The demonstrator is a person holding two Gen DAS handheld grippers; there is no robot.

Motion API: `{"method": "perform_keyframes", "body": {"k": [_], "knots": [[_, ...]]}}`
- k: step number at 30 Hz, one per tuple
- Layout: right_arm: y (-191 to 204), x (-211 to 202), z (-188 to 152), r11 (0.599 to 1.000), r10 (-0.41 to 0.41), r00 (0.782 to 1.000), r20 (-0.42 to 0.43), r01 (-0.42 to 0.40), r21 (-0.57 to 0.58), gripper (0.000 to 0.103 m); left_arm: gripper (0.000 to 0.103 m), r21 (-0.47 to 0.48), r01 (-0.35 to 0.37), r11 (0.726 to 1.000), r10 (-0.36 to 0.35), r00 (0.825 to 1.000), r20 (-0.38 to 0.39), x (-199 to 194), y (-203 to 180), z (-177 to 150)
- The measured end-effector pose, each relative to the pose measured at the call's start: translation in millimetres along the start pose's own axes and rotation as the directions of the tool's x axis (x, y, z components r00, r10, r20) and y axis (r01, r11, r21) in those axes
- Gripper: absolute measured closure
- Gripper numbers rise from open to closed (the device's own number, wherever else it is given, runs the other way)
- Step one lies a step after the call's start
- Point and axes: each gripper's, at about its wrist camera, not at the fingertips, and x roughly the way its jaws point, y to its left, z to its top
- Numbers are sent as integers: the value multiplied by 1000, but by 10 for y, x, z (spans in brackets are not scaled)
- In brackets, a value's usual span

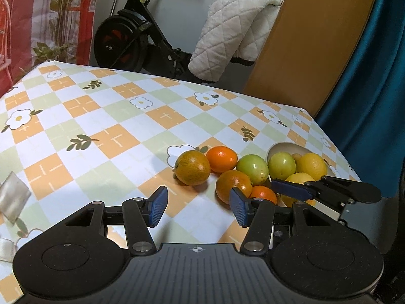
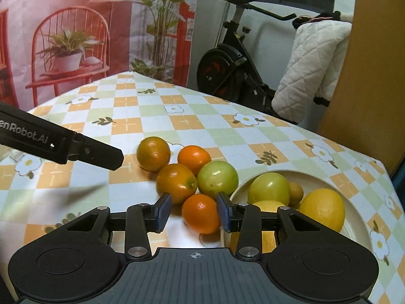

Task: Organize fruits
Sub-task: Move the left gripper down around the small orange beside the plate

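Observation:
Several oranges and a green fruit (image 2: 217,178) lie in a cluster on the checked tablecloth (image 2: 152,116), beside a cream bowl (image 2: 359,217) that holds lemons (image 2: 322,209) and another green fruit (image 2: 269,187). My right gripper (image 2: 193,214) is open, its blue pads on either side of a small orange (image 2: 201,212) without pressing it. My left gripper (image 1: 197,206) is open and empty, just in front of a dull orange (image 1: 193,167). The right gripper's finger (image 1: 291,188) shows in the left wrist view, over the bowl (image 1: 283,148).
The table's right edge (image 2: 387,174) runs close behind the bowl. An exercise bike (image 2: 227,68) with a white quilted cover (image 2: 311,68) stands beyond the table. A wooden panel (image 1: 311,40) and a teal curtain (image 1: 367,88) are at the right.

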Motion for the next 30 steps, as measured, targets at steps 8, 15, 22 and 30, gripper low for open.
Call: {"method": "perform_keyframes", "body": {"k": [8,15,22,30], "knots": [[-6,77,-3,1000,-4,1000,-2,4,-8,65,46,0,12,1000,-12,1000,-14,75,-6,-22],[-16,-23,-47,1000,14,1000,-4,-13,25,65,47,0,16,1000,-16,1000,-21,81,-12,-32],[4,-145,-27,999,39,999,6,-39,23,66,47,-3,20,1000,-20,999,-25,97,-3,-38],[-30,55,-15,1000,19,1000,-23,-19,1,63,47,-8,25,1000,-25,999,-21,91,6,-48]]}}
